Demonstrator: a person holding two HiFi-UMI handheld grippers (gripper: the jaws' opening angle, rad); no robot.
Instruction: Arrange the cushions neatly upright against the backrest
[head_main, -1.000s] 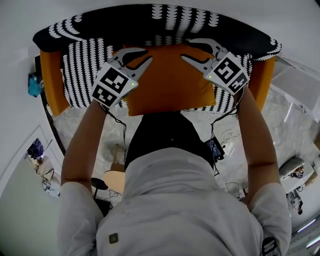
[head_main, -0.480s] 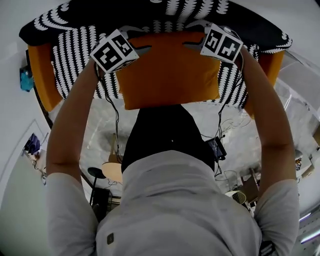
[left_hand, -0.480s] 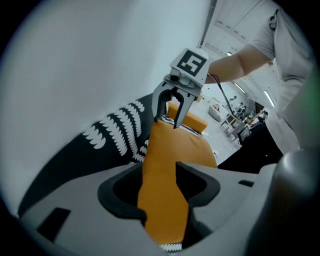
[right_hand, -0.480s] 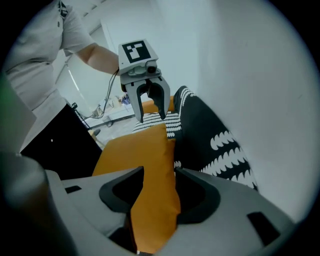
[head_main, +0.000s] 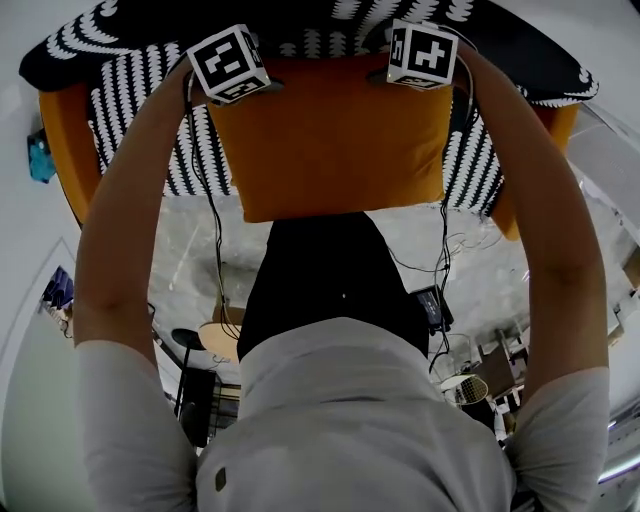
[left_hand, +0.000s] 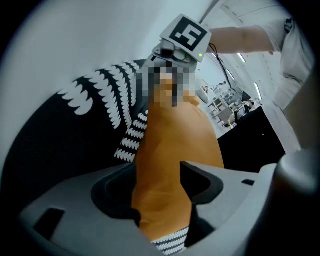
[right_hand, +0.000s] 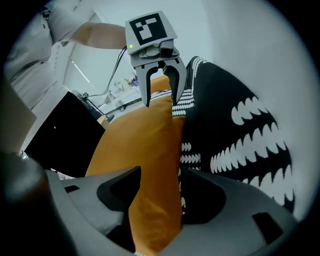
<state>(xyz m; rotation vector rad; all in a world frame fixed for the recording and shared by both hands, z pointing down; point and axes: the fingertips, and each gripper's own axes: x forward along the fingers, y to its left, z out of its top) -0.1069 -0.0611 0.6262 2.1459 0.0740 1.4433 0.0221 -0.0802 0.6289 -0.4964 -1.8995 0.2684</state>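
As the jaws of left gripper (left_hand: 161, 197) and right gripper (right_hand: 156, 200) have just been spreading, orange cushion (head_main: 335, 135) stands unpinched between them | upright against backrest (right_hand: 235, 125) just past the jaws | best lifted off straight, without dragging fabric.

The orange cushion (head_main: 330, 140) stands close against the patterned backrest (head_main: 120, 40), so almost no gap is left behind it. Its top edge fills the space inside the left claw (left_hand: 160, 185) and the right claw (right_hand: 157, 187), whose jaws have just been opening. At each side, before the striped cushions (head_main: 160, 130), room is free up to the orange armrests (head_main: 65, 140).
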